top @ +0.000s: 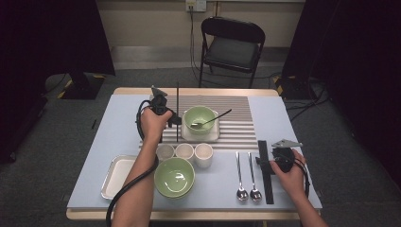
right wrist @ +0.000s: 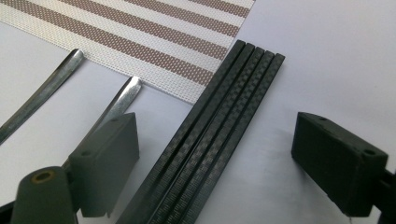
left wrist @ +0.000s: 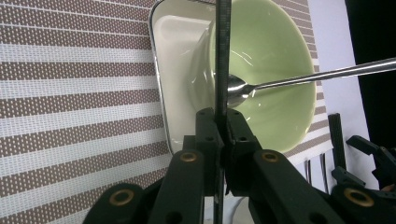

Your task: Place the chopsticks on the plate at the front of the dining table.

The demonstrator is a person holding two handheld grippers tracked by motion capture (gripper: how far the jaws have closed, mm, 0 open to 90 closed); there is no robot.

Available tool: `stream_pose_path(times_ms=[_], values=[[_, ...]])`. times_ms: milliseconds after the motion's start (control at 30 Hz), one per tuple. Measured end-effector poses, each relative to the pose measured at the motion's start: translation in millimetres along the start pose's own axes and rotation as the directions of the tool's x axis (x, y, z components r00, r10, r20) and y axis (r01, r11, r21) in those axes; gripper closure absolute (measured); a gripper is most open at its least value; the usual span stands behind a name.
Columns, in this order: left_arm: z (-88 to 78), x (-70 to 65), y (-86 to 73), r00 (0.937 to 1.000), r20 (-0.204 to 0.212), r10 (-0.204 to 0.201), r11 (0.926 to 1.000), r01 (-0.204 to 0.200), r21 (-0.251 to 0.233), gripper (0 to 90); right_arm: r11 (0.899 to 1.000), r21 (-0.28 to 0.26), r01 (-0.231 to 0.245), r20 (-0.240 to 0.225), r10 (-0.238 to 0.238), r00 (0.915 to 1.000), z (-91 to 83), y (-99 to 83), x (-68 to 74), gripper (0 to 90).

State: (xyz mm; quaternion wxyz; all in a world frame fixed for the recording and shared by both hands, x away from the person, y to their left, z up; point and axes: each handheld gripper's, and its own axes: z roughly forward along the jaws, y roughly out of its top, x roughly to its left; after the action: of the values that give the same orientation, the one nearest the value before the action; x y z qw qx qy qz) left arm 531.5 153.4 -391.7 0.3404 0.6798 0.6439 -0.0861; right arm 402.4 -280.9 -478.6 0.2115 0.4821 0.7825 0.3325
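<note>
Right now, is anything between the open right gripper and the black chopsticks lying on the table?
Nothing visible. The right gripper already straddles the black chopsticks, one jaw on each side; the two spoons lie apart, beside them.

I held one black chopstick (left wrist: 222, 56), thin and finely ribbed, upright over the striped mat just beside the green bowl. The other four chopsticks (right wrist: 212, 135) lay flat on the pale table, packed side by side and touching, their checkered black surfaces parallel, their far ends just off the mat's edge, right of the two spoons.
</note>
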Motion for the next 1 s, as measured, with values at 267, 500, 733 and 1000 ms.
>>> stream_pose_path(times_ms=[267, 500, 733, 1000], values=[[5.1, 5.0, -0.4, 1.0000, 0.003, -0.003, 0.9999, 0.003, 0.010, 86.2, 1.000, 0.001, -0.001, 0.001, 0.001, 1.0000, -0.1, 0.0, 0.1, 14.1], [12.1, 4.5, -1.7, 0.9997, -0.005, -0.024, 0.9997, 0.024, 0.001, 86.2, 1.000, 0.001, 0.000, 0.002, 0.000, 1.0000, -0.1, 0.0, 0.1, 14.1], [15.3, 2.7, -1.2, 0.9998, -0.015, -0.014, 0.9998, 0.014, 0.015, 86.2, 1.000, 0.000, 0.000, 0.000, 0.000, 1.0000, 0.0, 0.0, 0.1, 14.1], [21.1, 0.8, -0.5, 0.9996, -0.027, -0.011, 0.9997, 0.012, 0.022, 86.2, 1.000, 0.001, -0.002, 0.001, 0.002, 1.0000, -0.1, -0.1, 0.4, 14.1]])
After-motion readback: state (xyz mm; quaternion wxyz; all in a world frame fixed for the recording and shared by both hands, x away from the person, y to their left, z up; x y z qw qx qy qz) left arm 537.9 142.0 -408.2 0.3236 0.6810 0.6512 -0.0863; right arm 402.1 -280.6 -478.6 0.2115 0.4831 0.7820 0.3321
